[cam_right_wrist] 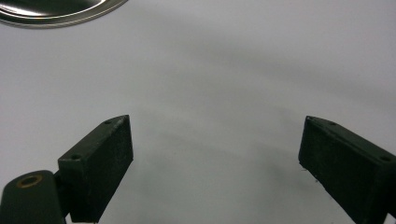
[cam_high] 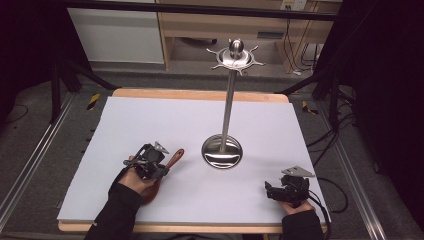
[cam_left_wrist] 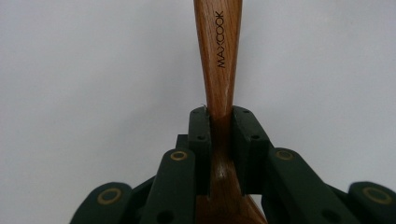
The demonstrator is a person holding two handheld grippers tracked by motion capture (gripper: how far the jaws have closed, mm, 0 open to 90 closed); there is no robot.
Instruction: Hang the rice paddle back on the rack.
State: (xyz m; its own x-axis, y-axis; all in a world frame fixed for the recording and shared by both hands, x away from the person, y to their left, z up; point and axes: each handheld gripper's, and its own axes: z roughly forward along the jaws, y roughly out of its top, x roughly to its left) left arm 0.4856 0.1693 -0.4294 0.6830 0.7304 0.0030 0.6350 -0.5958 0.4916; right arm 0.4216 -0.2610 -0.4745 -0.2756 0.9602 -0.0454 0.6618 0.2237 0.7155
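Left gripper view | wooden spoon (cam_left_wrist: 218, 60) handle clamped between left claw (cam_left_wrist: 223, 128) pads

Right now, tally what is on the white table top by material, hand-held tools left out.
Wood: 1, the brown wooden spoon marked MAXCOOK, clamped in the left tool.
Metal: 1, the shiny steel utensil stand with a round base and a hooked top ring.
Total: 2

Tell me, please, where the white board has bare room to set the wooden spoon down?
The far half of the white board left of the metal stand, and the strip between the stand's base and the right gripper, are bare. It is crowded only where the left gripper clamps the wooden spoon.
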